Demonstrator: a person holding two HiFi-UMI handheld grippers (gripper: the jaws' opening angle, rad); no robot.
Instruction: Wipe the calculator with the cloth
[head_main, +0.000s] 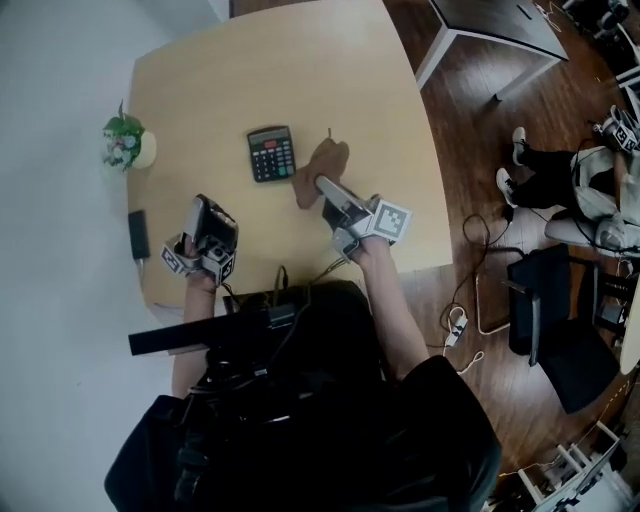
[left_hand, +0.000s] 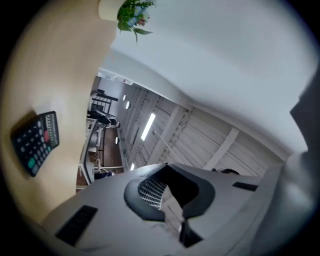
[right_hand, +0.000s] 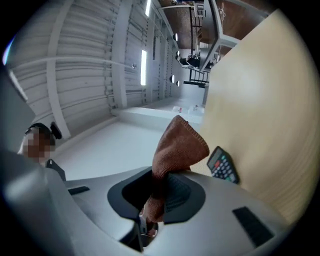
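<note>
Brown cloth (right_hand: 177, 145) in right fingers (right_hand: 181, 195) (left fingers (left_hand: 150, 192) closed).

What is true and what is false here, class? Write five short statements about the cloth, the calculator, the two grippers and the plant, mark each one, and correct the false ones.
1. The right gripper has its jaws shut on the brown cloth. True.
2. The calculator lies on the floor. False: it lies on the table.
3. The left gripper has its jaws shut with nothing between them. True.
4. The cloth covers the calculator's keys. False: the keys are uncovered, and the cloth is in the right gripper.
5. A small potted plant stands at the table's edge. True.
</note>
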